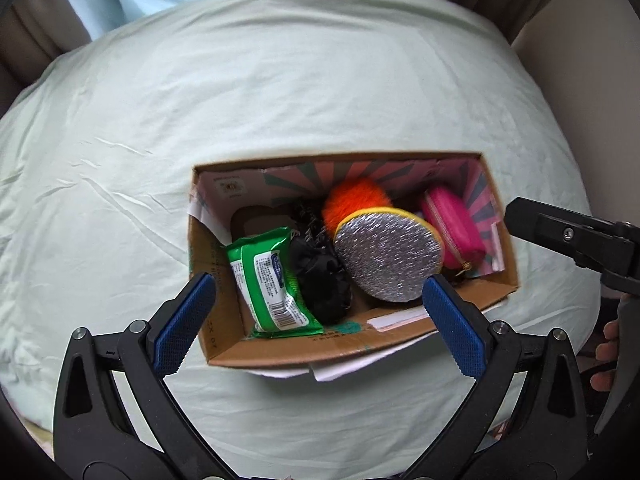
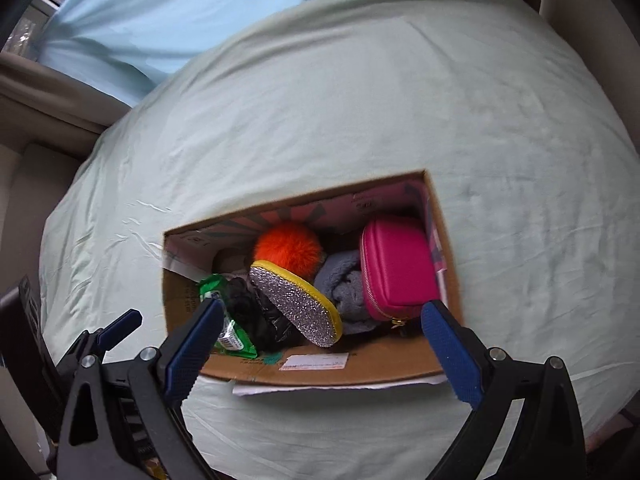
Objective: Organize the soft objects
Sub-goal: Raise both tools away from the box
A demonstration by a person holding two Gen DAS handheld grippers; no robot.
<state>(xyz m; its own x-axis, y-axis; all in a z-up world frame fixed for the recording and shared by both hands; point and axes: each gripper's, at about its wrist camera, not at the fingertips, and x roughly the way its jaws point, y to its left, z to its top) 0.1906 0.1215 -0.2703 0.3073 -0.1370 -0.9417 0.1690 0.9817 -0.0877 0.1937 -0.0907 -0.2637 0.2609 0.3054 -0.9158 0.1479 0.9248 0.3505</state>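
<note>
Blue-padded fingers are what's closest to the lens in both views: the left gripper [image 1: 318,294] and the right gripper [image 2: 322,322] are both spread wide apart with nothing held between them, hovering just above the near edge of the cardboard box [image 1: 224,300].

So pretty much everything soft looks to be packed in the box already. Along the left end a green wipes pack [image 1: 272,284] is leaned up, with a black crumpled thing [image 1: 320,276] right beside it (fabric or netting, hard to call from the blur). A round glittery silver pouch with yellow trim [image 1: 386,254] is propped across the middle, an orange pom-pom [image 1: 354,198] is tucked behind it, and a pink zip case [image 2: 398,266] is stood against the right wall. A grey fuzzy cloth [image 2: 344,292] can be seen wedged between pouch and case from the right wrist view only.

Nothing loose is spotted on the pale green sheet [image 1: 280,100] around the box, so the sorting is judged basically done. If anything's left, it'd be nudging the tilted pouch flatter, which would call for a gentle pinch on its rim.
</note>
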